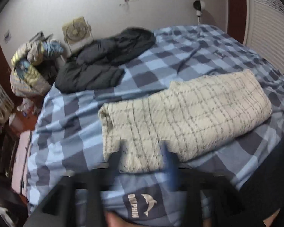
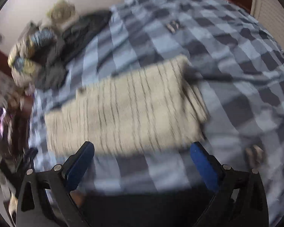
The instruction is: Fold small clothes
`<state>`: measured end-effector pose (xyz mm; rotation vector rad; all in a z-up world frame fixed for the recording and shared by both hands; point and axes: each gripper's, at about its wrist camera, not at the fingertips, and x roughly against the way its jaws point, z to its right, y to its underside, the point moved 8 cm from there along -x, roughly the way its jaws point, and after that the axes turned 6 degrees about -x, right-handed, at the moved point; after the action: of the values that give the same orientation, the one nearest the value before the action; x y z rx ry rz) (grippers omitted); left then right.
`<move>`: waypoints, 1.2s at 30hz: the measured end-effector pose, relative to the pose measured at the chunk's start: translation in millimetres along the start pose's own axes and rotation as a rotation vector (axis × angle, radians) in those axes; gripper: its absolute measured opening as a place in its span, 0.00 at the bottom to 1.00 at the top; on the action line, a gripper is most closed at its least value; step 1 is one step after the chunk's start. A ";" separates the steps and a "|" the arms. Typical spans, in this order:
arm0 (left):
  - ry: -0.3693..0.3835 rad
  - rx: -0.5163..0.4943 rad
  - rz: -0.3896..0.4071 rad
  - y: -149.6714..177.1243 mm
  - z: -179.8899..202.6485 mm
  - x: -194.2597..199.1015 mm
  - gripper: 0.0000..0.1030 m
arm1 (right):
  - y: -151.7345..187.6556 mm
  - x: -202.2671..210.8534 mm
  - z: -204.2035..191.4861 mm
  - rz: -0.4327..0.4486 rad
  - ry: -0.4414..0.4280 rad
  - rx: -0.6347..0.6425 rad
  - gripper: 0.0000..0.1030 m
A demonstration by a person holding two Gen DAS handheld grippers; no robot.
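A: Status on the garment?

B: Folded cream garment w/ dark grid lines [image 1: 185, 117] lies flat on the blue checked bedspread [image 1: 208, 43], near the front edge of the bed. Long rectangle, one end rolled over at left in the left wrist view. Nothing on top of it.

A: Grippers?

B: Left gripper [image 1: 143, 157] blurred, but its jaws stand wide apart over the near edge of the garment; nothing between the pads, no grip. Right gripper [image 2: 142, 160] clearer: blue pads spread wide, one each side of a bare strip of bedspread, just short of the garment's near edge. Holding nothing either.

A: Other items on the bed?

B: Dark jacket or similar [image 1: 108, 60] bunched at the far left corner, well apart from the garment. Printed patch reading "DOLPHIN" w/ a dolphin figure [image 1: 142, 204] on the bedspread at the near edge (left view only).

A: Surroundings?

B: Box fan [image 1: 76, 31] against the wall behind the jacket; pile of mixed clothes [image 1: 30, 66] off the bed's left side. Right view heavily smeared, small details unreadable.
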<state>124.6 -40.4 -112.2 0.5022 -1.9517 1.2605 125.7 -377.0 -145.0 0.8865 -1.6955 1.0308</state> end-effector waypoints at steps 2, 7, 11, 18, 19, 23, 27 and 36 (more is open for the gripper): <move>0.000 0.024 0.015 -7.2 -1.3 -2.0 1.00 | 6.9 20.2 3.5 -0.004 -0.014 0.005 0.97; 0.041 0.108 -0.044 0.7 -8.2 -22.0 1.00 | 16.2 79.3 -5.1 0.061 -0.155 0.061 0.97; 0.084 0.164 -0.089 9.0 -9.1 -29.3 1.00 | 14.9 83.4 -14.1 0.115 -0.126 0.123 0.97; -0.012 0.113 -0.194 23.9 -5.3 -42.4 1.00 | -3.5 -21.7 11.2 0.123 0.049 0.099 0.97; -0.071 0.096 -0.195 24.0 -8.5 -41.2 1.00 | -4.7 -32.1 14.5 0.132 0.030 0.082 0.97; -0.128 0.111 -0.207 25.3 -19.9 -40.2 1.00 | -7.6 -38.6 11.5 0.136 -0.017 0.081 0.97; -0.201 0.148 -0.211 27.9 -35.4 -36.8 1.00 | -0.2 -40.1 5.8 0.118 0.036 0.117 0.97; -0.078 0.278 -0.171 26.8 -41.0 -34.2 1.00 | 2.9 -59.9 16.1 -0.024 0.053 0.060 0.97</move>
<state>144.2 5.7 -144.7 0.8501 -1.7608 1.4263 136.0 -384.1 -205.8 0.9077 -1.6137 1.0844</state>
